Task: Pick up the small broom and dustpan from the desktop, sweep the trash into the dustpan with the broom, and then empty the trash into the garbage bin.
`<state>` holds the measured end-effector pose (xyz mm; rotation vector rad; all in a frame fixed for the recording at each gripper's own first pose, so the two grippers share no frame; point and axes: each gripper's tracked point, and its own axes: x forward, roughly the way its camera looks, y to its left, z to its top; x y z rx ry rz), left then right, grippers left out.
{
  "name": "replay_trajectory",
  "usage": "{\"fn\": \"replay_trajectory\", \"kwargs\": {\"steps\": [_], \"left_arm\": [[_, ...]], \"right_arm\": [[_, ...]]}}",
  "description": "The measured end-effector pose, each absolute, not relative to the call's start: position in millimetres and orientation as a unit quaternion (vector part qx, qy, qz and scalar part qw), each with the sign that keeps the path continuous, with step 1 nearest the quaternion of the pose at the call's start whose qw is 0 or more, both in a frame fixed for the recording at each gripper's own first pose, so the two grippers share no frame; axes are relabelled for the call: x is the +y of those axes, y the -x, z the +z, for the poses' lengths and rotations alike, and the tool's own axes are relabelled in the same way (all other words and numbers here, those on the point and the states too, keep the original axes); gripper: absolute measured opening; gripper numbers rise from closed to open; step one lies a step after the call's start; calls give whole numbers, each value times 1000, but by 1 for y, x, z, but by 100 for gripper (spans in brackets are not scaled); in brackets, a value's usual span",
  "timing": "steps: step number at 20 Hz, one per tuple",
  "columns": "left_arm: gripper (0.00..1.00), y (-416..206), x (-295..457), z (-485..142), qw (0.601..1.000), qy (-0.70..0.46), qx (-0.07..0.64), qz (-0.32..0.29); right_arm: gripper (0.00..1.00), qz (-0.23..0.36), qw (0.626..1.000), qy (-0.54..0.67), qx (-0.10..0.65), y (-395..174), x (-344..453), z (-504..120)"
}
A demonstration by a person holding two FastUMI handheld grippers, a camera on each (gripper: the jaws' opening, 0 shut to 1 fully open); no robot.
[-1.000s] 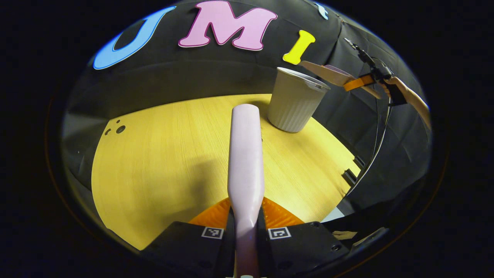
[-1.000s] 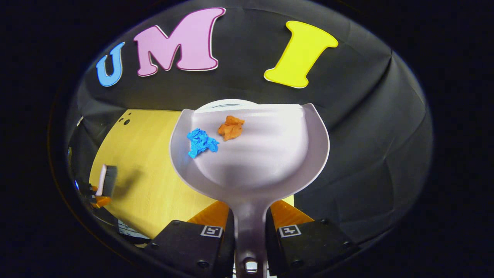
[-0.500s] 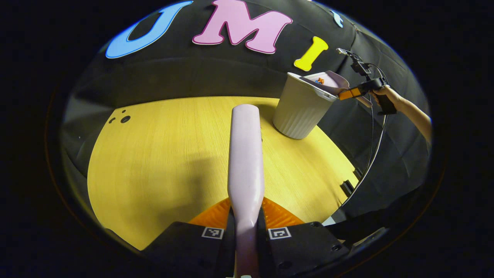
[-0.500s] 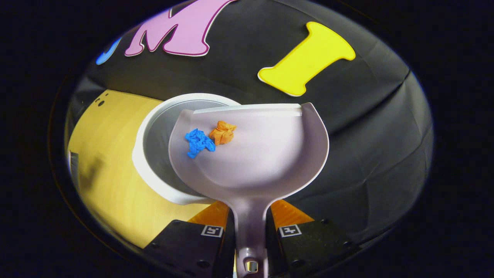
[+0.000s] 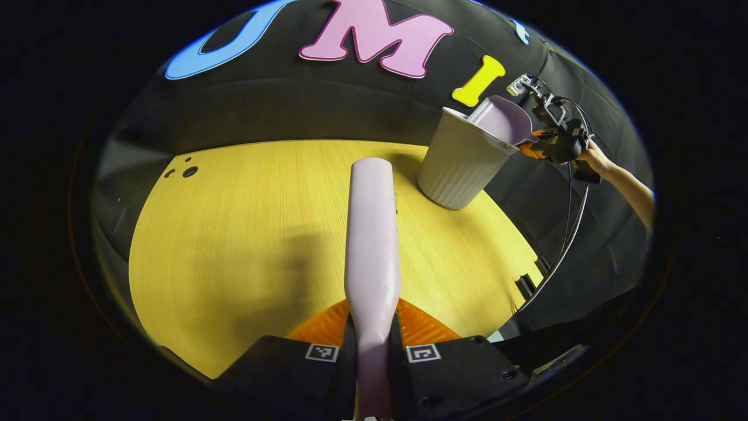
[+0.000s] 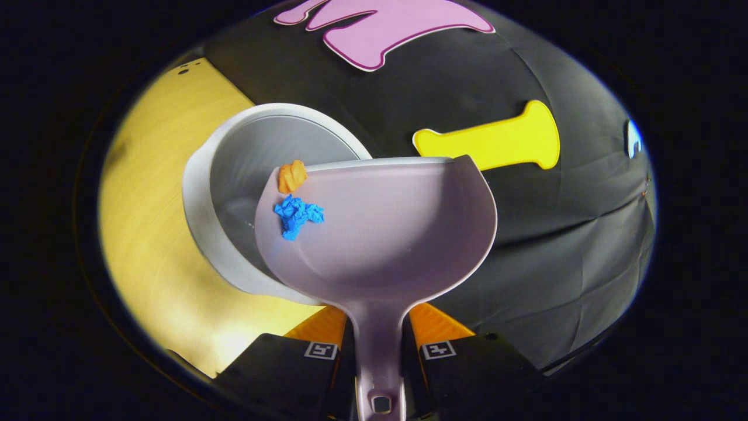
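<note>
In the left gripper view my left gripper is shut on the pale pink broom, which points out over the yellow table. In the right gripper view my right gripper is shut on the handle of the pale pink dustpan, tipped to the left over the mouth of the grey bin. A blue scrap lies in the pan; an orange scrap sits at its left lip above the bin. The left gripper view shows the ribbed bin with the dustpan tilted into it.
The bin stands near the table's far right corner. A hand holds the other gripper there, with a cable hanging down past the table's right edge. Small dark holes mark the table's far left.
The dustpan has rolled further to the left over the bin. Both scraps slid toward the pan's left side, the orange one reaching the lip. The broom stays held as before.
</note>
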<state>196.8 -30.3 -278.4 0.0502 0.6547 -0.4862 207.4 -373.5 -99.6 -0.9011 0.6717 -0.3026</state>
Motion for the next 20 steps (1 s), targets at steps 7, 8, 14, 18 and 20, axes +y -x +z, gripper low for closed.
{"fn": "replay_trajectory", "kwargs": {"steps": [7,8,14,18,20], "left_arm": [[30,-194,-20,-284,915,-30,328,-232],[30,-194,-19,-284,916,-28,328,-232],[27,-192,-17,-287,916,-27,328,-230],[28,-192,-13,-287,917,-24,329,-224],[28,-191,-12,-288,917,-21,331,-221]], "right_arm": [[37,-161,790,515,290,-215,-373,-91],[37,-162,783,529,286,-215,-373,-90],[37,-173,748,585,261,-220,-371,-87],[37,-177,710,639,238,-221,-371,-81],[37,-178,695,658,229,-220,-369,-79]]}}
